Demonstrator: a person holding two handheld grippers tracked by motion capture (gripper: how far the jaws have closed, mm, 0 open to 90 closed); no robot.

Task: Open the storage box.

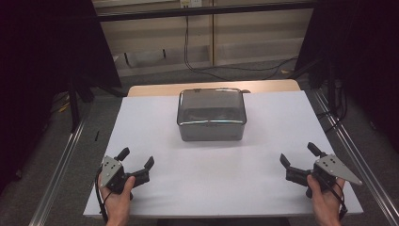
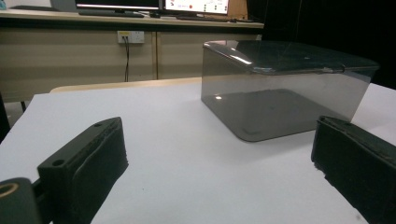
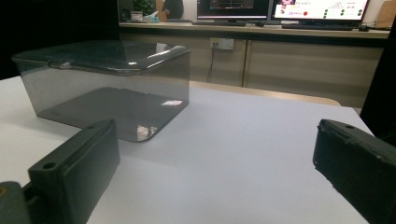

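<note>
No legible text, label or number anywhere, the distant monitors' (image 3: 322,9) screen contents too small to read

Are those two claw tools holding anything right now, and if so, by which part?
Nothing is held. The left gripper and right gripper both stand open over the white table, well apart from the lidded grey box.

High view sits above your side, looking forward and down over the whole table (image 1: 155,141). Your two gripper views ride low near its front corners, angled inward; all three share the smoked box (image 1: 211,115) (image 2: 280,93) (image 3: 107,84).
</note>
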